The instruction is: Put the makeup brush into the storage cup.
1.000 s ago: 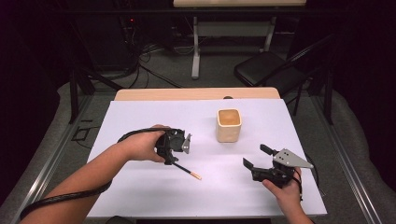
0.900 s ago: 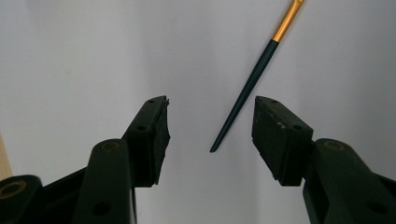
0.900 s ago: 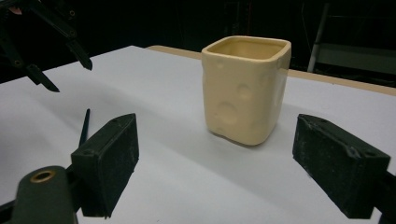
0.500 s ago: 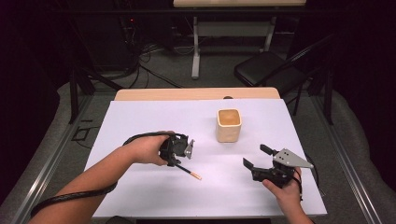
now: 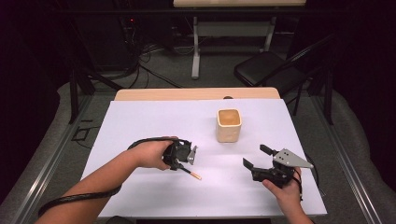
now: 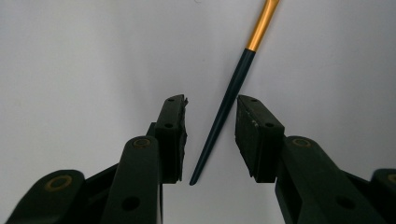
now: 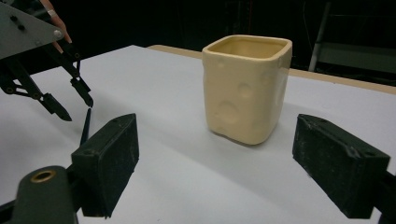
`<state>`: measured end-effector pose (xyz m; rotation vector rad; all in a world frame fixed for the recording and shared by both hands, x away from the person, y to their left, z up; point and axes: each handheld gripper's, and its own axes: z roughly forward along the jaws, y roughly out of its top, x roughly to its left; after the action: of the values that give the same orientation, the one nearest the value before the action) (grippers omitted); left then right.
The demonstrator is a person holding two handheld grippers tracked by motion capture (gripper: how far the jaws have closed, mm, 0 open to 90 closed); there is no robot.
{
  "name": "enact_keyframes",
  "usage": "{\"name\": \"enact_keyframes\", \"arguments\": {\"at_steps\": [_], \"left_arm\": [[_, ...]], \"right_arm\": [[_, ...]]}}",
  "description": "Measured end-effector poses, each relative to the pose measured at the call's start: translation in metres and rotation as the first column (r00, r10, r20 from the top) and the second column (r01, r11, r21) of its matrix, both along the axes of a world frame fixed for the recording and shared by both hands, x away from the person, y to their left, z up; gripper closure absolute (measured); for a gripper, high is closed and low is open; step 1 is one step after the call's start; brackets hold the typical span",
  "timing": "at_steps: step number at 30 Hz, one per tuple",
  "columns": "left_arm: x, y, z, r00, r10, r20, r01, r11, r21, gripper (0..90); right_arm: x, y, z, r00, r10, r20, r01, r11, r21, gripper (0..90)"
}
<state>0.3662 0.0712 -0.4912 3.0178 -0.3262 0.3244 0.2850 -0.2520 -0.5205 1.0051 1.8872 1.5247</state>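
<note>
A thin brush with a dark tapered end and a gold band lies on the white table. My left gripper points down over its dark end. In the left gripper view the open jaws stand on either side of the dark end of the brush, not touching it. A cream square cup with round dimples stands upright mid-table. My right gripper is held open near the front right, aimed at the cup from a short distance, with nothing between its fingers.
The right gripper view shows the left gripper at upper left, above the brush tip. A black folding chair and a table leg frame stand beyond the far edge. White tabletop lies open on all sides of the cup.
My left gripper has shifted slightly right and toward me, closer over the brush's dark end. The right gripper, the cup and the brush have stayed put.
</note>
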Motion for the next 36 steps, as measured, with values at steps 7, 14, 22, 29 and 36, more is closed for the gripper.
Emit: {"name": "enact_keyframes", "arguments": {"at_steps": [7, 14, 22, 29, 36], "left_arm": [[-0.001, -0.003, -0.008, 0.9998, -0.014, -0.014, 0.014, 0.9999, 0.0, 65.3], [-0.002, -0.007, -0.012, 0.9992, -0.033, -0.024, 0.033, 0.9995, 0.001, 67.2], [-0.009, -0.016, -0.014, 0.9971, -0.06, -0.047, 0.06, 0.9982, 0.002, 71.7], [-0.014, -0.024, -0.018, 0.9949, -0.08, -0.061, 0.081, 0.9966, 0.015, 75.4], [-0.016, -0.03, -0.02, 0.9924, -0.094, -0.079, 0.096, 0.9952, 0.018, 77.8]], "right_arm": [[0.0, 0.0, 0.0, 1.0, 0.002, 0.0, -0.002, 1.0, -0.003, 14.2], [0.0, 0.0, 0.0, 1.0, 0.002, 0.0, -0.002, 1.0, 0.0, 14.2], [0.0, 0.0, 0.0, 1.0, 0.003, -0.002, -0.003, 1.0, 0.004, 14.3], [0.0, 0.0, 0.0, 1.0, 0.004, 0.0, -0.004, 1.0, 0.0, 14.3], [0.0, -0.001, 0.0, 1.0, 0.002, -0.002, -0.002, 1.0, 0.005, 14.3]]}}
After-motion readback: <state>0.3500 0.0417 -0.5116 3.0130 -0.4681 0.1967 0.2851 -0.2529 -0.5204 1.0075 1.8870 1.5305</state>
